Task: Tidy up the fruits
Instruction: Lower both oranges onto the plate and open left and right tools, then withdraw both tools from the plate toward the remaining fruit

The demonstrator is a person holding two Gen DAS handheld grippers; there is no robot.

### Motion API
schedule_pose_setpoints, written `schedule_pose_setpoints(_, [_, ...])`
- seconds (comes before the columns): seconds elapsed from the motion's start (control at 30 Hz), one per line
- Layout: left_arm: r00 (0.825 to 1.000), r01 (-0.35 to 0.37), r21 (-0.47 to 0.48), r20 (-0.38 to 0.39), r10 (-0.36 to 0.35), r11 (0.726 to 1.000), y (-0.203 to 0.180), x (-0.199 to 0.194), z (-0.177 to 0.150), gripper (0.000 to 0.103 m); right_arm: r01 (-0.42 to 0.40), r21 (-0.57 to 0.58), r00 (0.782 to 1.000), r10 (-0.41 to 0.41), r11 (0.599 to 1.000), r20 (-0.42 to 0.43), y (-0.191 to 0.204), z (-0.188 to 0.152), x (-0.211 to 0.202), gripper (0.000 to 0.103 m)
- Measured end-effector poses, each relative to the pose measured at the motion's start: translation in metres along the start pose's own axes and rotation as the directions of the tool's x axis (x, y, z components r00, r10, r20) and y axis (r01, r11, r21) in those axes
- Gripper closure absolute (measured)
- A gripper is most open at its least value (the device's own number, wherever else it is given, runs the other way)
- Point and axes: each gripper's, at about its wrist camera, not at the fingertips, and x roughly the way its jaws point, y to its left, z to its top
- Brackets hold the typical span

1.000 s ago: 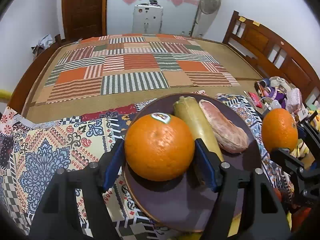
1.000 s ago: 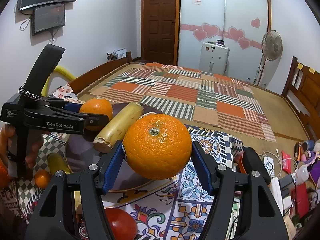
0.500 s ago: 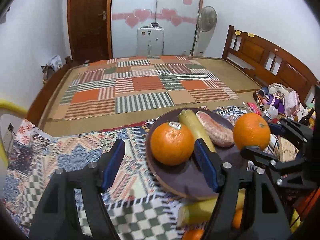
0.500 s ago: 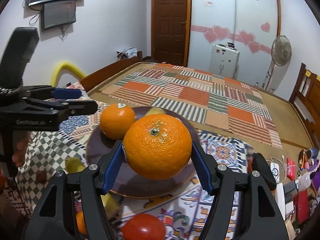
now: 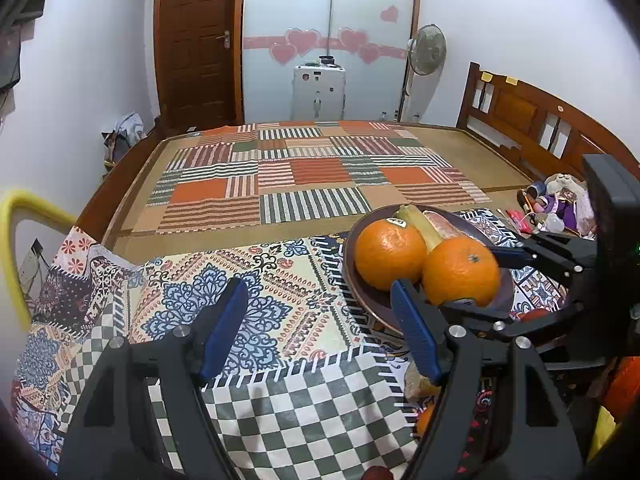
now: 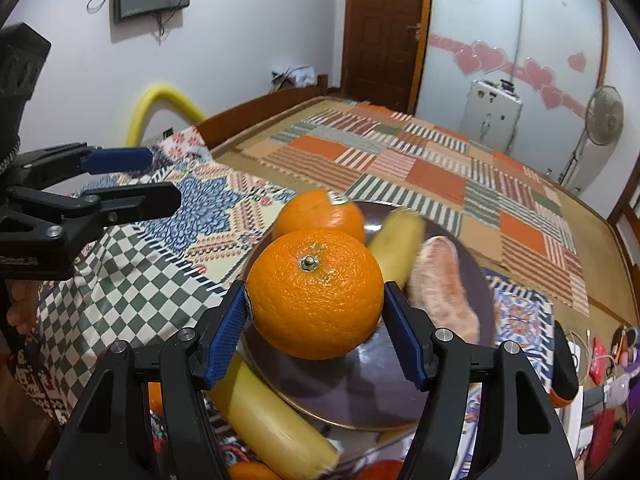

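Observation:
A dark brown plate holds an orange with a sticker, a yellow banana and a pinkish sweet potato. My right gripper is shut on a second orange and holds it over the plate's near side, next to the first orange. My left gripper is open and empty, left of the plate above the patterned cloth; it also shows in the right wrist view.
Another banana lies on the cloth at the plate's near edge, with small oranges and a red fruit partly hidden below. A wide bed with a striped patchwork mat lies beyond. Clutter sits at the right.
My left gripper has pulled back and left, away from the sticker orange it left on the plate. My right gripper has carried its orange in over the plate, beside that orange.

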Motion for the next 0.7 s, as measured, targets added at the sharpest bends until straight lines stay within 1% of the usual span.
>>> schedule_pose_setpoints(0.13, [1.000,0.008,-0.009,0.006,-0.008,1.000,0.003,-0.001,-0.005,0.029,0.020,-0.026,1.000,-0.020,0.999,-0.014,0.006,0.003,0.006,0.039])
schedule_pose_setpoints(0.2, [1.000,0.011,-0.014,0.007,-0.011,1.000,0.006,-0.001,-0.005,0.029,0.009,-0.020,1.000,-0.009,1.000,-0.023,0.006,0.004,0.008,0.039])
schedule_pose_setpoints(0.4, [1.000,0.009,-0.017,0.006,-0.009,1.000,0.006,0.000,-0.006,0.029,0.008,-0.047,0.999,-0.010,0.999,-0.037,0.013,0.001,0.012,0.039])
schedule_pose_setpoints(0.57, [1.000,0.005,-0.010,-0.007,-0.005,1.000,0.003,0.004,-0.010,0.029,0.033,-0.079,0.999,-0.036,0.996,-0.041,0.019,-0.002,0.013,0.038])
schedule_pose_setpoints(0.7, [1.000,0.002,-0.004,-0.013,-0.002,1.000,-0.001,0.004,-0.009,0.029,0.023,-0.067,0.999,-0.026,0.997,-0.037,0.019,-0.002,0.010,0.038])
